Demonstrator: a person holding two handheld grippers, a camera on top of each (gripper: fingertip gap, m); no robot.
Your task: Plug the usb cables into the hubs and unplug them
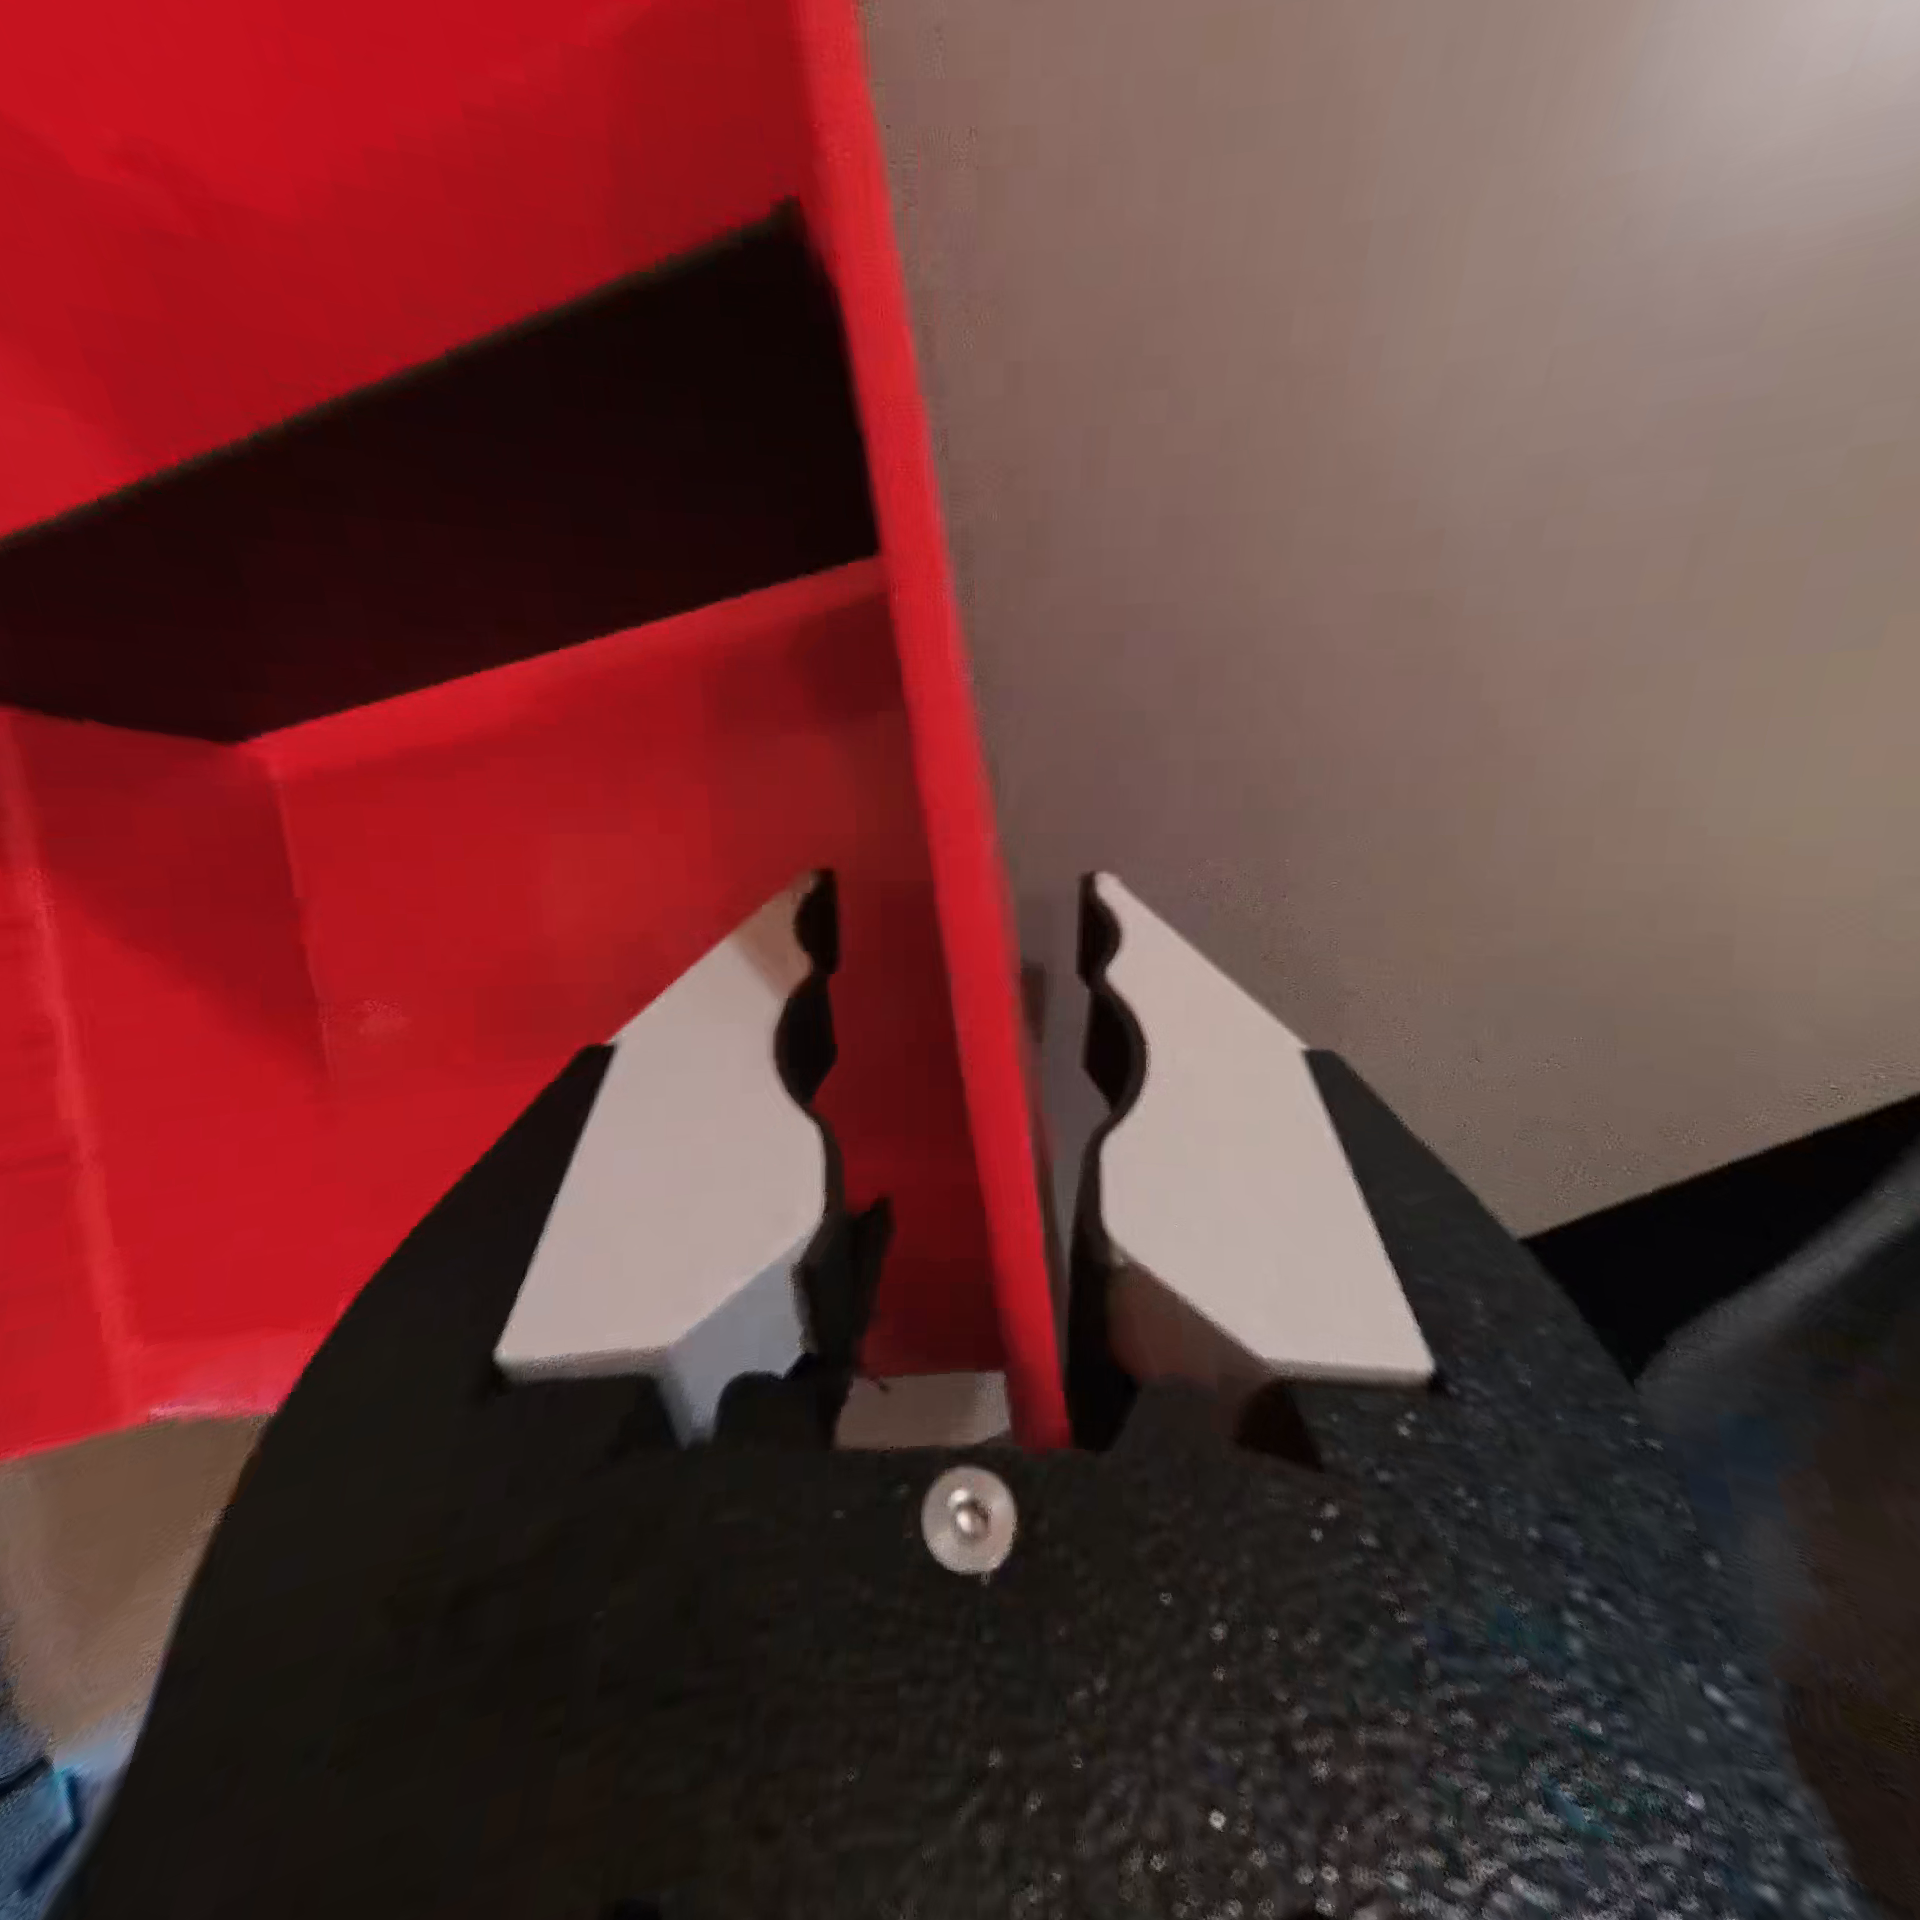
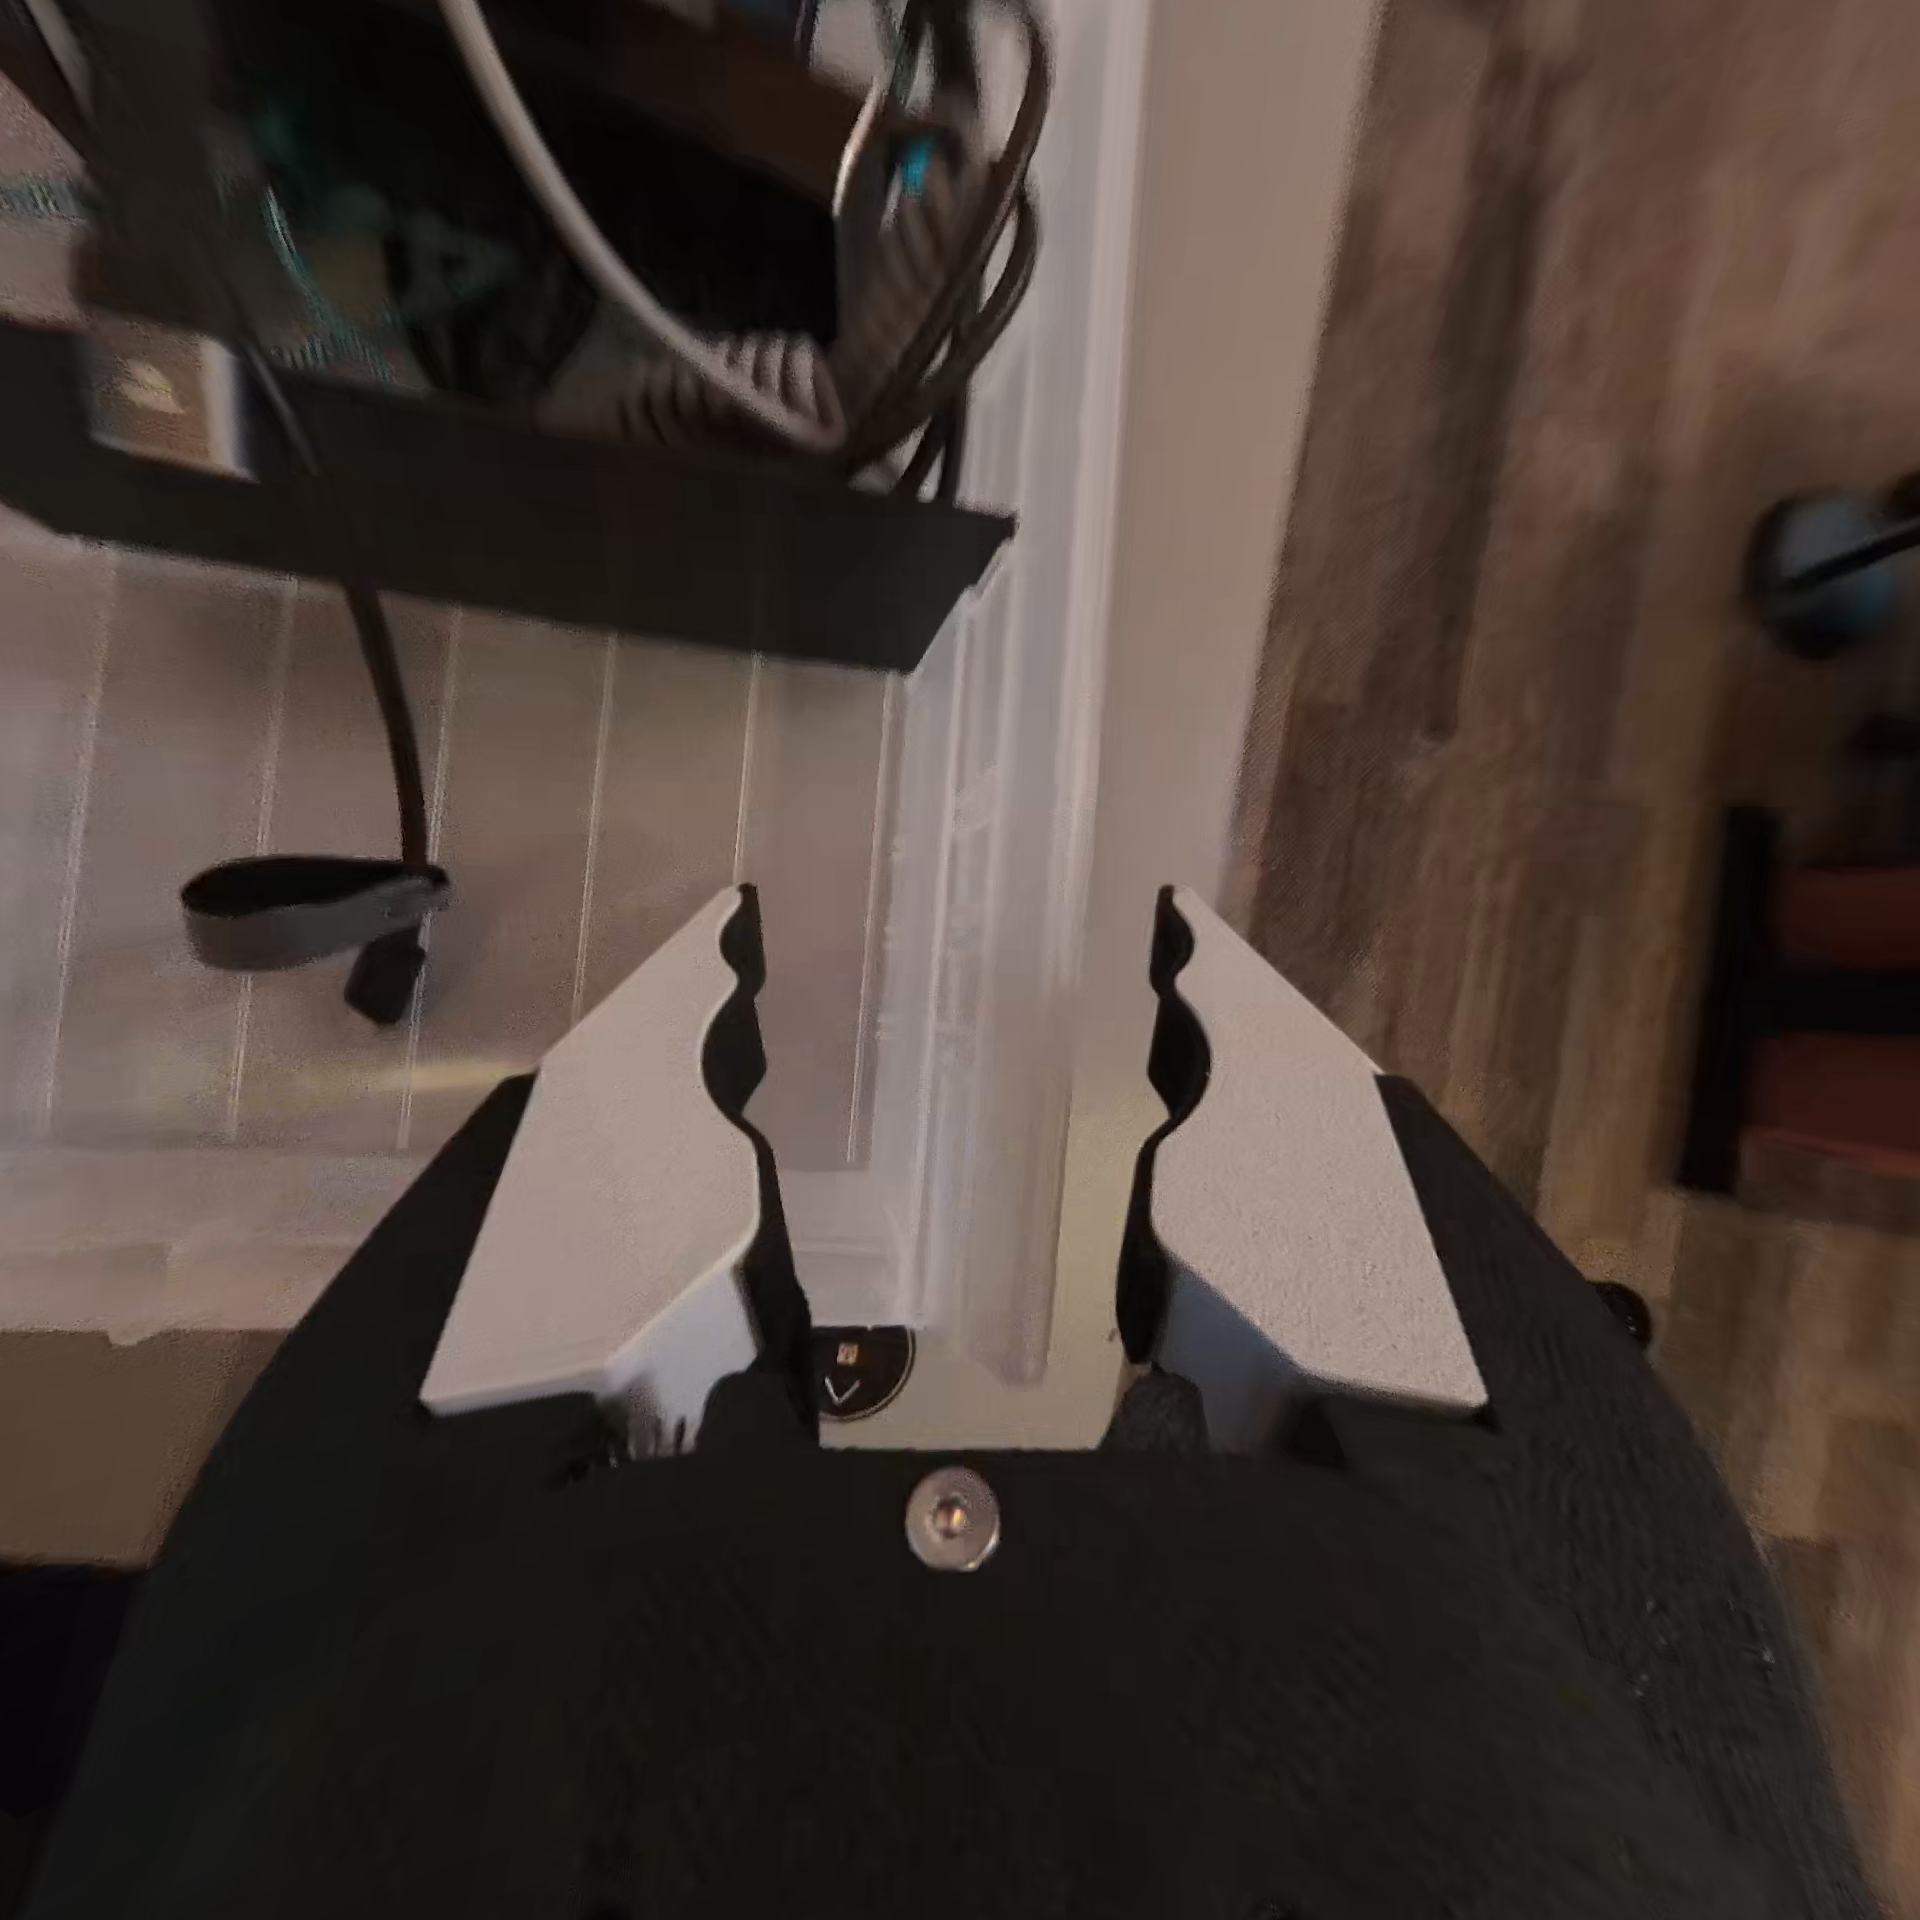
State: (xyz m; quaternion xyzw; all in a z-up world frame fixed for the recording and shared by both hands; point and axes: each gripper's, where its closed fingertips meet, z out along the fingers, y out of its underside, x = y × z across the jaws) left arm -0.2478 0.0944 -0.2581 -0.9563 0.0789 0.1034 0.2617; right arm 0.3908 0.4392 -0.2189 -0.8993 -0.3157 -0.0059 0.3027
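My left gripper (image 1: 956, 894) is open, its fingers either side of the thin front edge of a red box (image 1: 468, 987) without gripping it. No cable or hub shows in that view. My right gripper (image 2: 956, 899) is open and empty. In the right wrist view, up and to the left, a black tray (image 2: 644, 571) holds blurred dark devices and a bundle of black cables (image 2: 966, 260) with a white cable (image 2: 582, 208). One black cable (image 2: 390, 707) hangs from the tray and ends in a dark plug (image 2: 379, 982) beside a looped strap (image 2: 301, 914).
The red box has a dark slot (image 1: 436, 520) and stands against a beige wall (image 1: 1455, 520). A ribbed translucent white bin (image 2: 571, 883) sits under the tray. A small round black object (image 2: 868, 1371) lies between my right fingers' bases. Wood floor (image 2: 1507, 727) and dark furniture (image 2: 1829, 987) are at the right. Left tips to right tips: about 75 cm. My left tips are about 60 cm from the dark plug (image 2: 379, 982), my right tips only 9 cm.
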